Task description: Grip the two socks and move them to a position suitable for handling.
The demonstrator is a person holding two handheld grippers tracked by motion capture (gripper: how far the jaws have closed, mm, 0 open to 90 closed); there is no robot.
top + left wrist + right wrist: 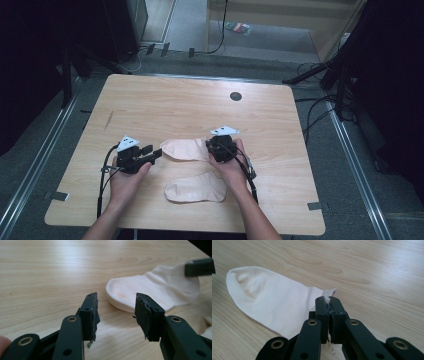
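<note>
Two pale cream socks lie on the wooden table (190,105). The farther sock (182,148) lies flat between my two grippers. My right gripper (216,145) is shut on its cuff end (329,293), and the sock's body (269,300) stretches off to the left in the right gripper view. My left gripper (156,154) stands open just short of the sock's toe (125,293), with nothing between its jaws (116,312). The nearer sock (196,189) lies loose near the front edge, between the person's forearms.
A small dark round grommet (235,96) is set in the table at the back. Beyond the table's far edge, cables (150,50) and stand legs (310,75) lie on the grey floor.
</note>
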